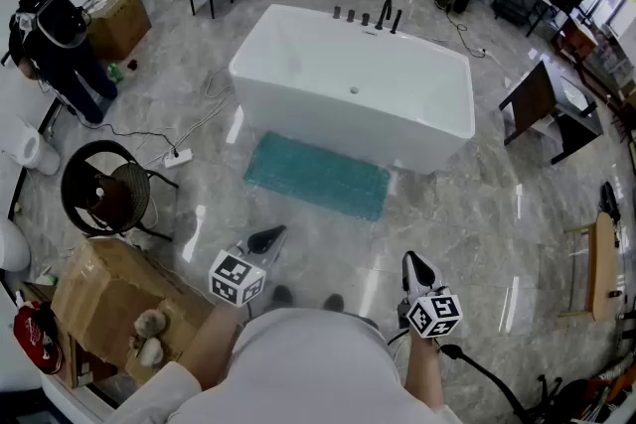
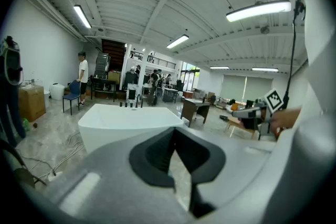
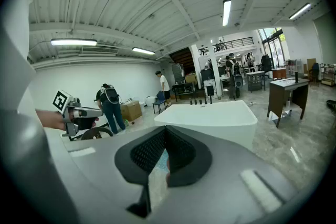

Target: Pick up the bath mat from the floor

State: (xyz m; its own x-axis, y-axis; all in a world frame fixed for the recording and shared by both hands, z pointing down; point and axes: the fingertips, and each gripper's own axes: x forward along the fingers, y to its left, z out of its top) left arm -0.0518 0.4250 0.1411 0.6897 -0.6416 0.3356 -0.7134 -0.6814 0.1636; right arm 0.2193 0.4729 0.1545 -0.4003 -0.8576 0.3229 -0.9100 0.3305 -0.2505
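Note:
The teal bath mat (image 1: 318, 176) lies flat on the grey marble floor, right in front of the white bathtub (image 1: 353, 84). Both grippers are held low, near the person's body and short of the mat. My left gripper (image 1: 268, 236) points toward the mat's near edge; its jaws are shut and hold nothing. My right gripper (image 1: 416, 264) is farther right, also shut and holding nothing. In the left gripper view the closed jaws (image 2: 176, 150) face the bathtub (image 2: 126, 120). In the right gripper view a teal sliver of the mat (image 3: 159, 164) shows past the closed jaws (image 3: 165, 155).
A black round chair (image 1: 104, 189) and cardboard boxes (image 1: 109, 298) stand at the left. A power strip with cable (image 1: 177, 157) lies on the floor left of the mat. A dark side table (image 1: 542, 104) is at the right. A person with a backpack (image 1: 60, 45) stands far left.

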